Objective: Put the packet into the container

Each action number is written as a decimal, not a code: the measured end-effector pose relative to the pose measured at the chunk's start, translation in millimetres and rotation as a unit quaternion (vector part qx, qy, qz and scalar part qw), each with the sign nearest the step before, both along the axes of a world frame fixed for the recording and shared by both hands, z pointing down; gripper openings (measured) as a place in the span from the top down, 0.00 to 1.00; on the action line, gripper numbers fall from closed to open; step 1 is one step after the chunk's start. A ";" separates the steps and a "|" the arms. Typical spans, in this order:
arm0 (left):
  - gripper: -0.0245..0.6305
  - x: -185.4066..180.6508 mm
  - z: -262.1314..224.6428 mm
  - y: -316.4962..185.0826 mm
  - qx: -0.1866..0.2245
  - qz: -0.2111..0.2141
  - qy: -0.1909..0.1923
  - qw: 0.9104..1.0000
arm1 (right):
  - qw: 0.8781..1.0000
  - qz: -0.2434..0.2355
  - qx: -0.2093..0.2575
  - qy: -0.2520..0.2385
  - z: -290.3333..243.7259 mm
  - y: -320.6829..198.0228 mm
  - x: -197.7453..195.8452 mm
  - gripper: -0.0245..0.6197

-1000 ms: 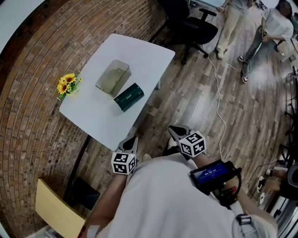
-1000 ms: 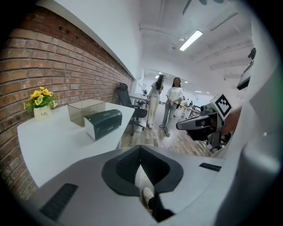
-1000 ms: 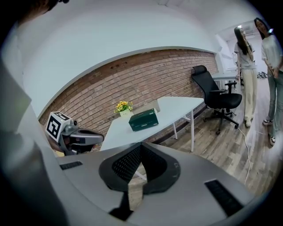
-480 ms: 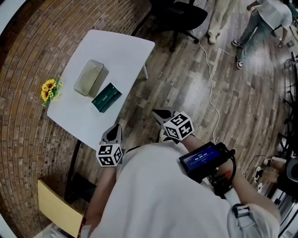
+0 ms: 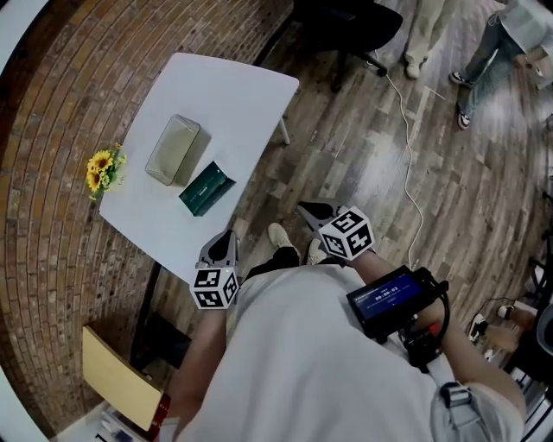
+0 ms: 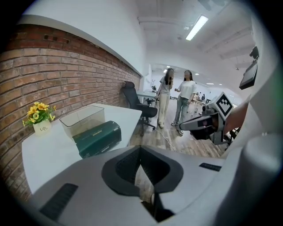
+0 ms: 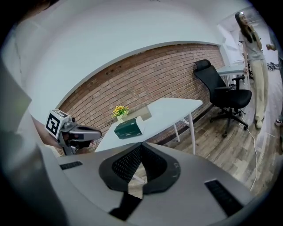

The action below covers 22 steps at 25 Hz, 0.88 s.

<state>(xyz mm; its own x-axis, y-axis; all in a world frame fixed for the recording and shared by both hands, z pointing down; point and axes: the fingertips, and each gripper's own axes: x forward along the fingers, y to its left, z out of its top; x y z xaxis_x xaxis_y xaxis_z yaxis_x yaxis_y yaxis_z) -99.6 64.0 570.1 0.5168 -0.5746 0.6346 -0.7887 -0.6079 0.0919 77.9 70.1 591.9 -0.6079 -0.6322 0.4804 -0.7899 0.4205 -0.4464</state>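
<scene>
The dark green packet (image 5: 206, 189) lies on the white table (image 5: 233, 95), close beside the clear rectangular container (image 5: 173, 150). Both also show in the left gripper view: packet (image 6: 98, 137), container (image 6: 82, 120). My left gripper (image 5: 226, 236) is held off the table's near corner, shut and empty (image 6: 140, 148). My right gripper (image 5: 308, 208) hangs over the wooden floor, to the right of the table, its jaws shut on nothing (image 7: 141, 145). From the right gripper view the packet (image 7: 129, 128) sits well ahead on the table.
A small pot of yellow flowers (image 5: 102, 170) stands at the table's left edge by the brick wall. A black office chair (image 5: 346, 26) and a white cable (image 5: 406, 147) are on the floor beyond. People (image 6: 177, 99) stand farther off. A yellow board (image 5: 117, 380) lies lower left.
The table now sits further left in the head view than a second ago. Both grippers have stayed shut and low by the body. A shoe now shows between them.
</scene>
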 end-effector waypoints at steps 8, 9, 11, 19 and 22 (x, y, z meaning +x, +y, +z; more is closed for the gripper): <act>0.95 8.0 8.3 -33.9 -0.001 0.017 -0.001 1.000 | 1.000 0.003 -0.010 0.013 4.9 -31.2 6.2 0.95; 0.95 10.5 6.9 -39.2 0.005 0.024 -0.006 1.000 | 1.000 0.004 -0.010 0.016 3.8 -34.9 8.5 0.95; 0.95 14.6 4.7 -51.7 0.020 0.041 -0.022 0.999 | 1.000 0.003 -0.010 0.028 3.6 -45.9 12.4 0.95; 0.95 -2.1 8.0 -94.7 0.040 0.053 -0.063 0.996 | 0.998 -0.016 -0.003 0.058 0.2 -100.2 -4.8 0.95; 0.95 -20.0 15.5 -102.4 0.038 0.041 -0.086 0.995 | 0.998 -0.026 -0.001 0.064 -2.0 -114.8 -13.4 0.95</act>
<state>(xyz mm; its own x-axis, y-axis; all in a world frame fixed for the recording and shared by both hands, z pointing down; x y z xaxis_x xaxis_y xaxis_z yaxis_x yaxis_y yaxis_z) -119.6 -38.5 585.6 0.4507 -0.5843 0.6748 -0.7363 -0.6708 -0.0890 64.5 -44.7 589.9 -0.5739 -0.6001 0.5573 -0.8174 0.4619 -0.3443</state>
